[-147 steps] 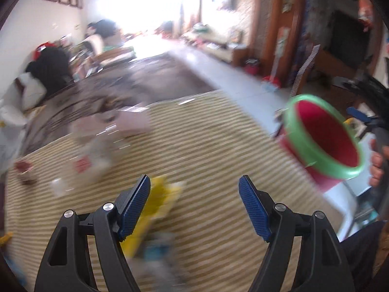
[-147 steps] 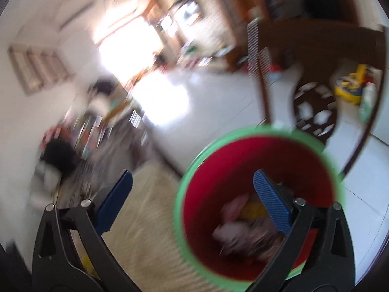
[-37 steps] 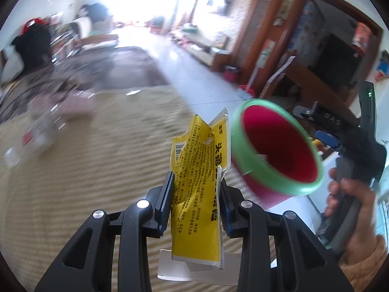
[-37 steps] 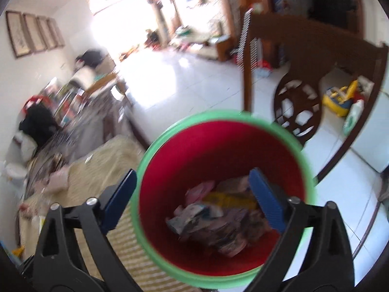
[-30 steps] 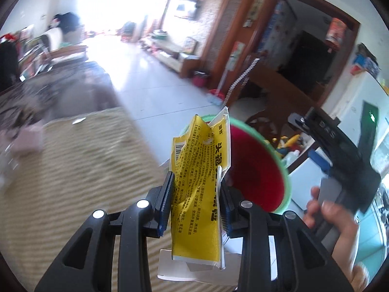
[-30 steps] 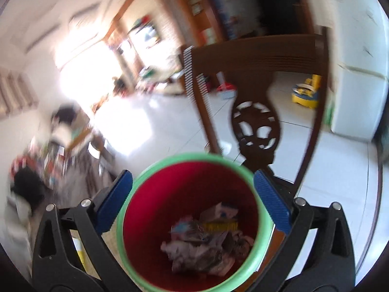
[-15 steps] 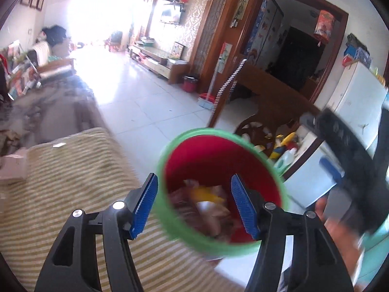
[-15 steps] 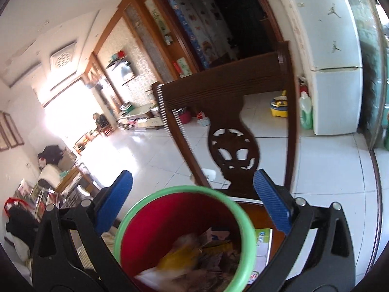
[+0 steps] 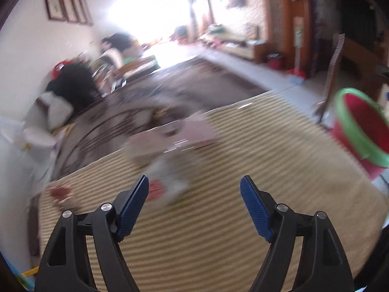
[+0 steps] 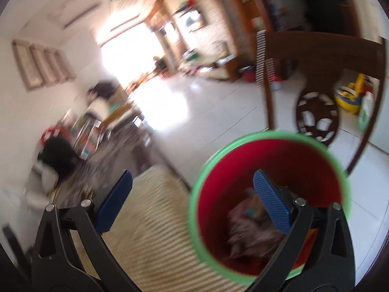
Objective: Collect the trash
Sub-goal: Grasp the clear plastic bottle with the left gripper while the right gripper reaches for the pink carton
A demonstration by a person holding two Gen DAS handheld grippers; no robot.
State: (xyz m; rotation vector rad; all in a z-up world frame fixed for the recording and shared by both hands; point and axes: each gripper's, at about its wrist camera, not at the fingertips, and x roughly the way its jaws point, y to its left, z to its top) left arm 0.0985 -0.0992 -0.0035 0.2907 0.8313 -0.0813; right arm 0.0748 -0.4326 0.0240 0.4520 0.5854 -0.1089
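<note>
Red bucket (image 10: 269, 194), green rim, trash (image 10: 252, 228) inside; striped mat (image 10: 155, 231) beside.

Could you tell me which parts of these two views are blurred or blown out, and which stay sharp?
Left wrist view: the left tool, its jaws opening with nothing between them, is sharp; the litter on the striped mat is smeared; the far doorway is blown out. Right wrist view: the right tool is crisp, the red bin and room are blurred, with glare on the floor.
</note>
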